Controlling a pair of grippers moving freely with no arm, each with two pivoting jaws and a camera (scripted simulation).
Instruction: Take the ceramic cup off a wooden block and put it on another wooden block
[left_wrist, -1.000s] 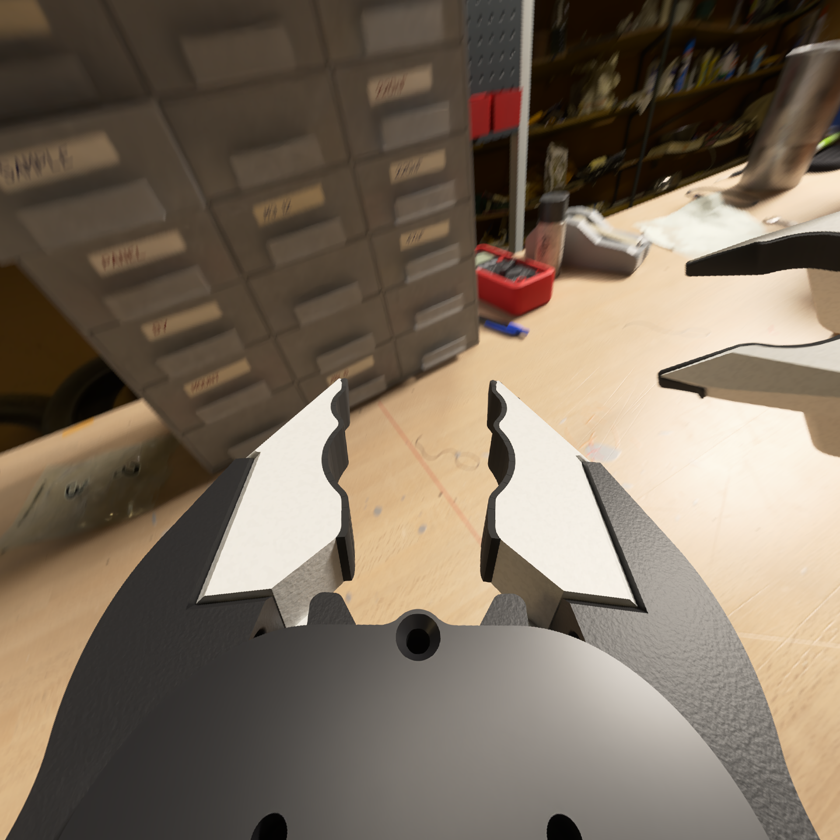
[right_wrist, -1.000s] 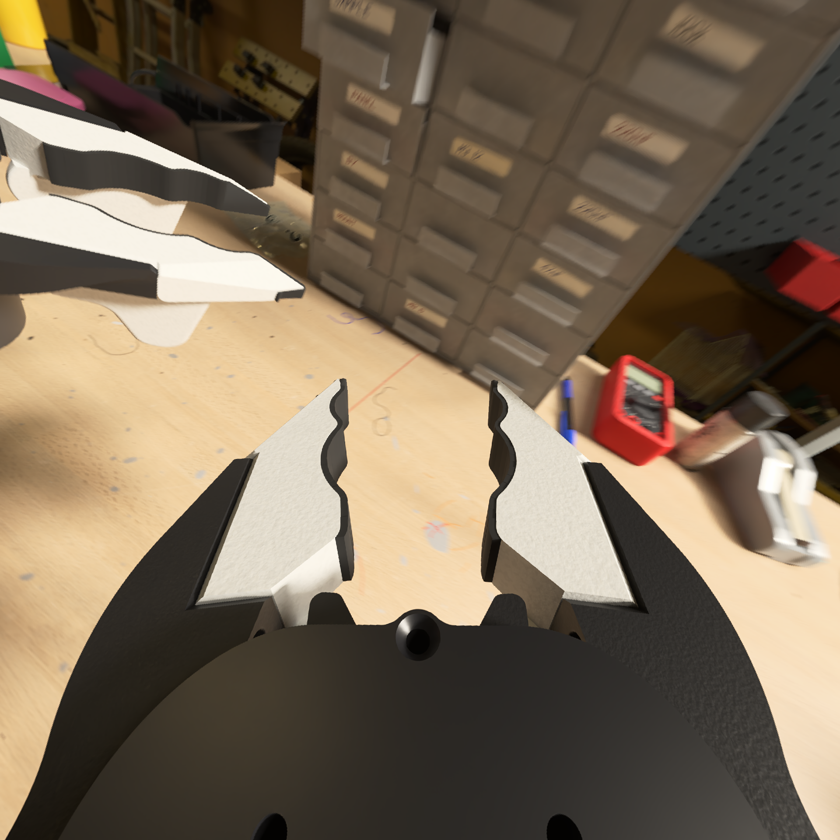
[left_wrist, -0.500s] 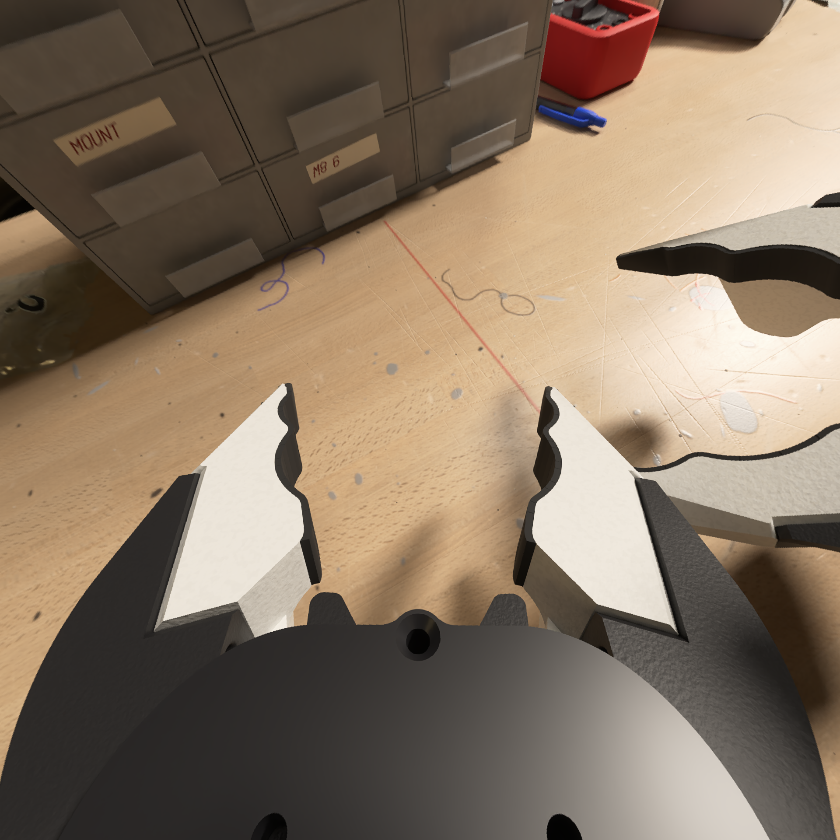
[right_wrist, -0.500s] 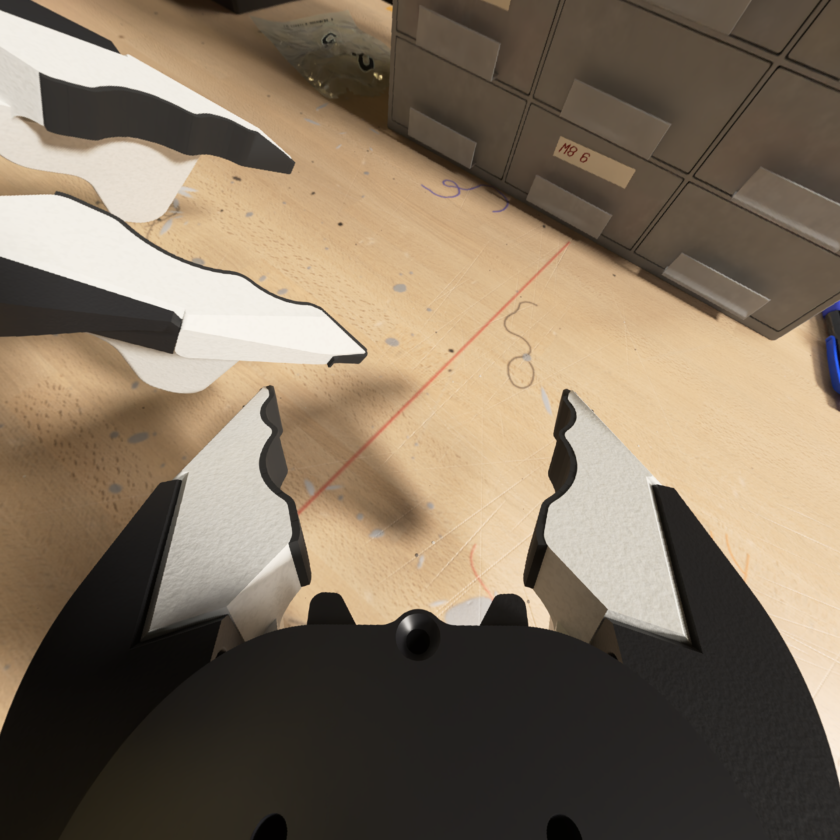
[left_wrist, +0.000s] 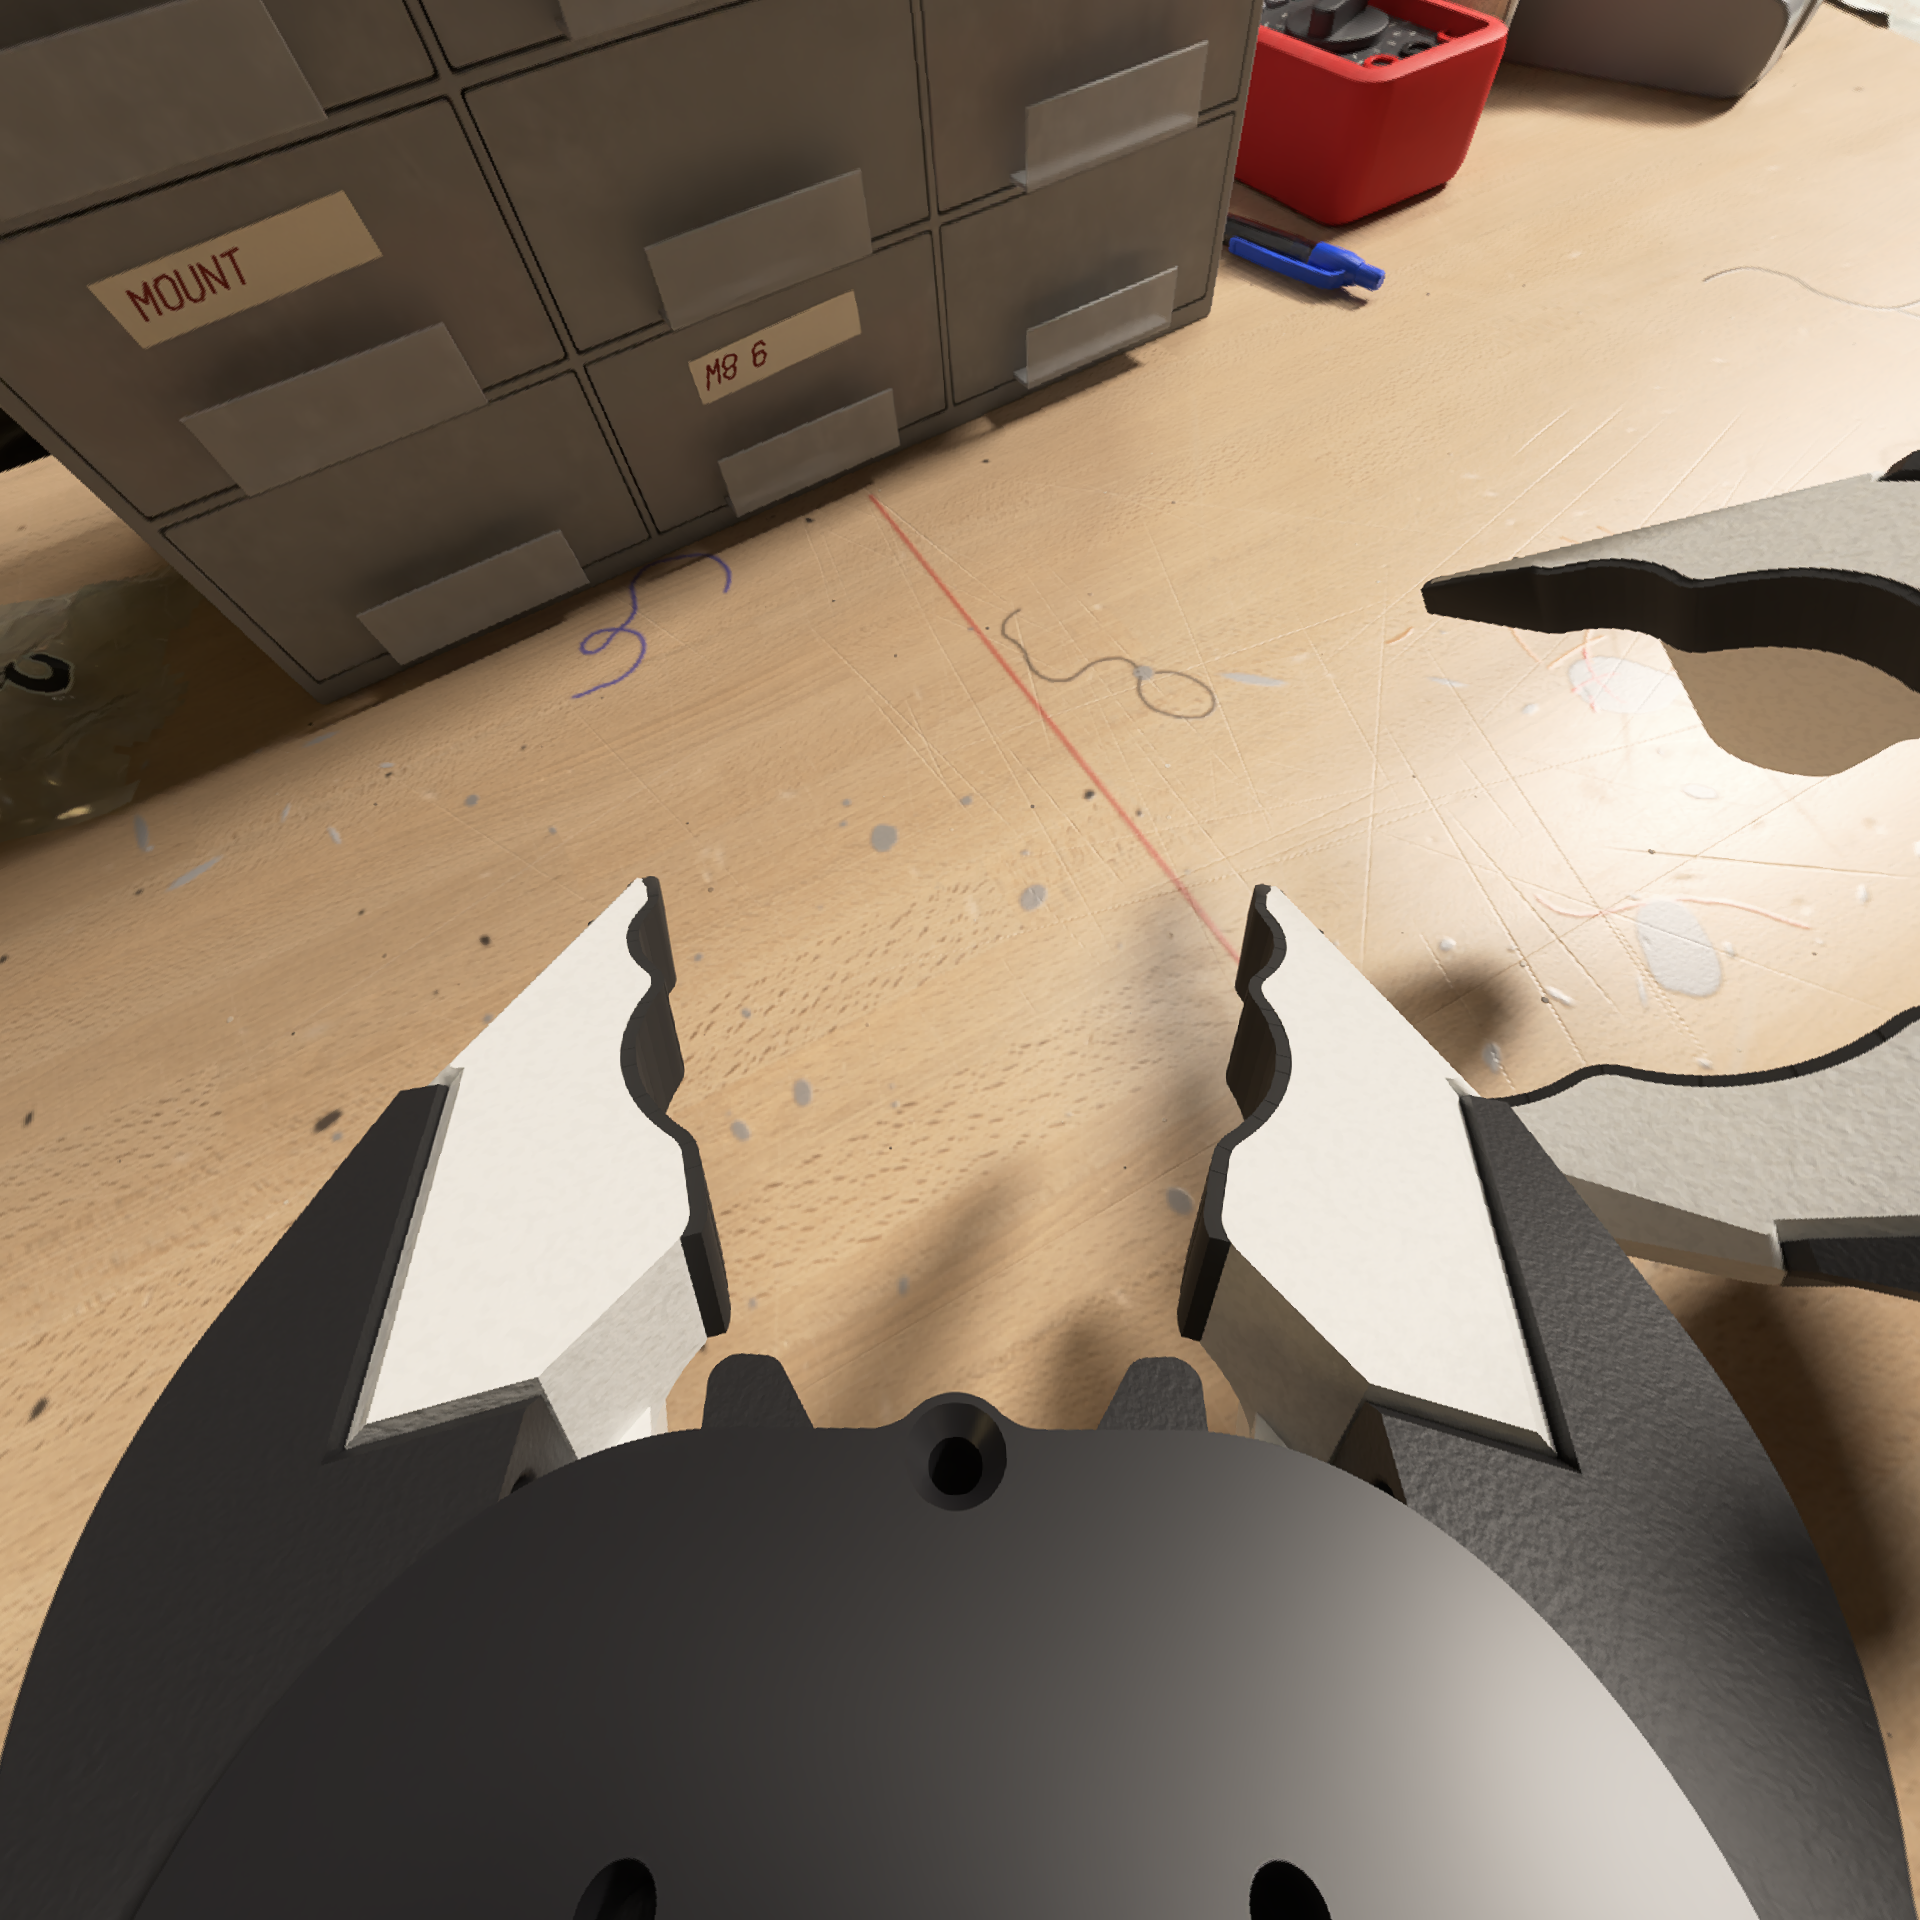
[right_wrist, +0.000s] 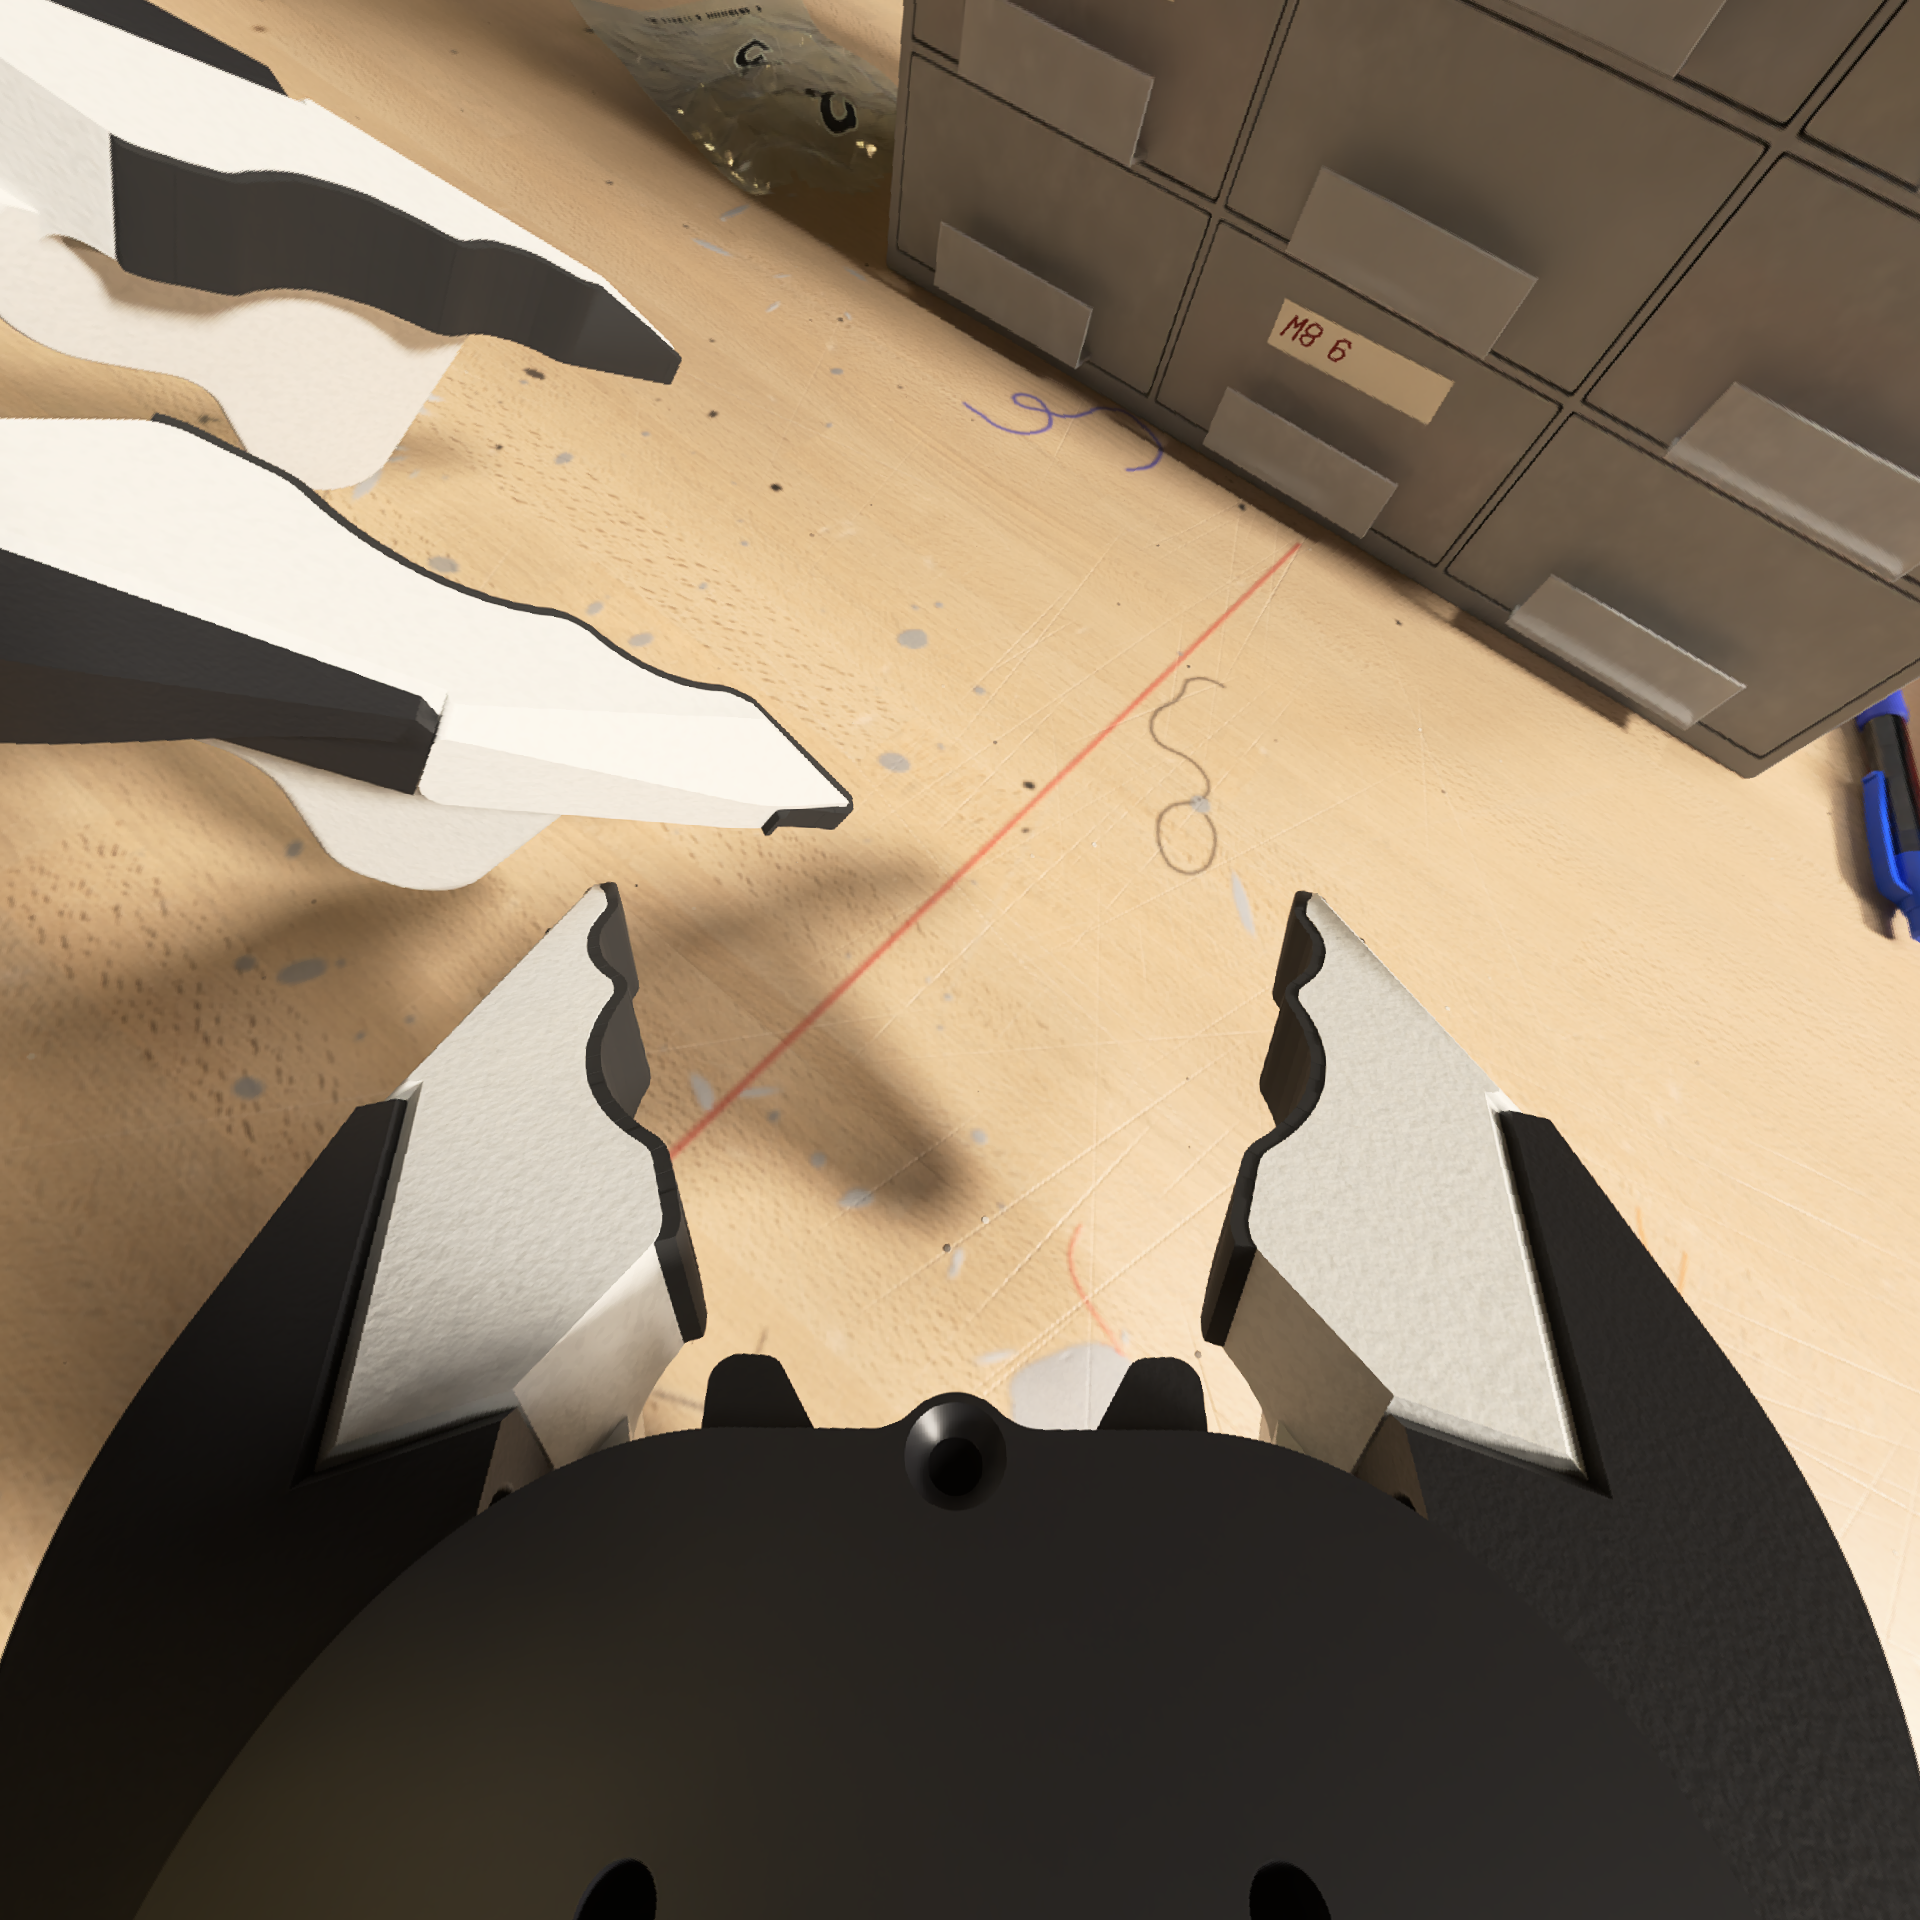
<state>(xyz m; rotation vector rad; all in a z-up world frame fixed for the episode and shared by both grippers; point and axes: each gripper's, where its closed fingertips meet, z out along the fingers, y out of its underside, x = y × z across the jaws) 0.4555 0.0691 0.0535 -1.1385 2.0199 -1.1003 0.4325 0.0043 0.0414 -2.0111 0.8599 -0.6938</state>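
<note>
Both grippers gape empty over the workbench (left_wrist: 935, 1039): left gripper (left_wrist: 954, 894), right gripper (right_wrist: 954, 899), drawer cabinet (left_wrist: 623, 260) ahead

You see a pale tan bench (left_wrist: 935, 1039) flecked with grey spots and crossed by a thin red line (left_wrist: 1049, 717). The drawer cabinet (left_wrist: 520, 312) is dull grey-brown with beige labels. A red box (left_wrist: 1361, 125) and a blue pen (left_wrist: 1304, 262) lie beside it. Your left gripper (left_wrist: 954, 894) is dark grey with white fingers (left_wrist: 540, 1143); the right gripper (right_wrist: 954, 899) is black.
</note>
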